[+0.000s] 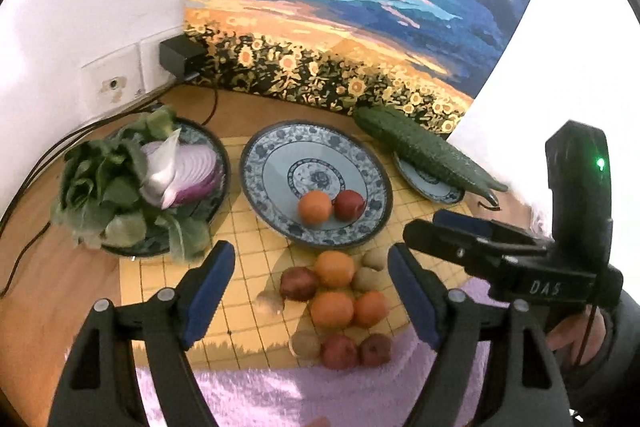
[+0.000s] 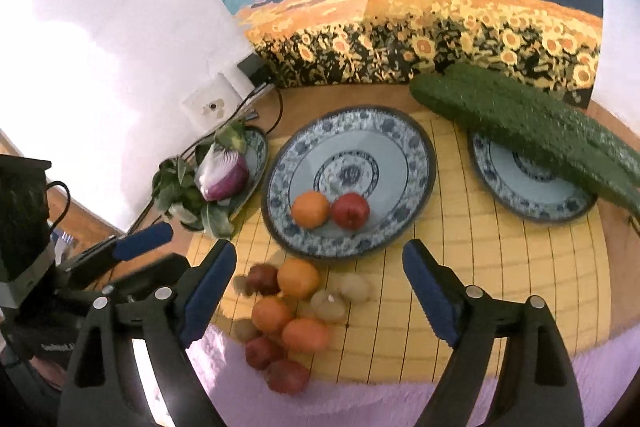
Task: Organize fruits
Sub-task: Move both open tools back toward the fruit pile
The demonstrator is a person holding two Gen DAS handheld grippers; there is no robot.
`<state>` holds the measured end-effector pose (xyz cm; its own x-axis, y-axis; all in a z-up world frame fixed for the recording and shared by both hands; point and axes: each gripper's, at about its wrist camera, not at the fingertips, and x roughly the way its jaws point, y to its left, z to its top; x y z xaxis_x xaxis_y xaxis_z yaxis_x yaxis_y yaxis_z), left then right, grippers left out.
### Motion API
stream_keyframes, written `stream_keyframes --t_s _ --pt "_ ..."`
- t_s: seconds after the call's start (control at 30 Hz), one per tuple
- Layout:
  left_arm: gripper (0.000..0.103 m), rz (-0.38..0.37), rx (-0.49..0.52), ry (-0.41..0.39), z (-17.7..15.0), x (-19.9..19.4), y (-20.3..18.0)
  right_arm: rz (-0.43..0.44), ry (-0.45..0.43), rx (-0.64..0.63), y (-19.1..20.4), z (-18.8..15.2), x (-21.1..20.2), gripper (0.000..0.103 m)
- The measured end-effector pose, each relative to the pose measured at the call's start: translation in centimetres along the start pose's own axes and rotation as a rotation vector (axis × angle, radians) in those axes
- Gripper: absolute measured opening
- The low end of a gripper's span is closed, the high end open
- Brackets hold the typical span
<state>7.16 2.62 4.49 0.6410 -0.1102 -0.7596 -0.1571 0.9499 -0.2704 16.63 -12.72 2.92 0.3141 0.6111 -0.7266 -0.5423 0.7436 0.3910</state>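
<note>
A blue-patterned centre plate (image 1: pixel 280 155) (image 2: pixel 400 147) holds one orange (image 1: pixel 315 207) (image 2: pixel 310 209) and one red apple (image 1: pixel 349 204) (image 2: pixel 351 210). In front of it a pile of loose fruit (image 1: pixel 334 307) (image 2: pixel 288 315) lies on the yellow grid mat: oranges, red apples and brownish kiwis. My left gripper (image 1: pixel 310 295) is open and empty, above the pile. My right gripper (image 2: pixel 318 291) is open and empty, above the mat just right of the pile. It also shows in the left wrist view (image 1: pixel 460 231).
A left plate (image 1: pixel 208 143) (image 2: pixel 256 147) holds leafy greens (image 1: pixel 104 187) and a cut red onion (image 1: pixel 188 175) (image 2: pixel 224 175). A cucumber (image 1: pixel 424 151) (image 2: pixel 528 131) lies across a small right plate (image 1: pixel 436 189) (image 2: pixel 520 187). A sunflower painting (image 1: pixel 340 27) leans on the wall. Cables run at the left. Purple cloth (image 1: pixel 280 395) covers the front edge.
</note>
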Motion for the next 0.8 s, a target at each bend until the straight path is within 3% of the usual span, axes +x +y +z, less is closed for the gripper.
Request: stream_keyframes --t_s 0.57,0.8 --pt "0.082 0.048 -0.055 0.067 -6.5 1.0 0.6 0.007 0.051 0.027 -0.1 -6.3 -0.5 0.087" --pt "0.079 0.056 -0.074 0.084 -7.7 2.0 0.0 0.032 0.07 0.043 -0.6 -7.1 -0.2 0.087"
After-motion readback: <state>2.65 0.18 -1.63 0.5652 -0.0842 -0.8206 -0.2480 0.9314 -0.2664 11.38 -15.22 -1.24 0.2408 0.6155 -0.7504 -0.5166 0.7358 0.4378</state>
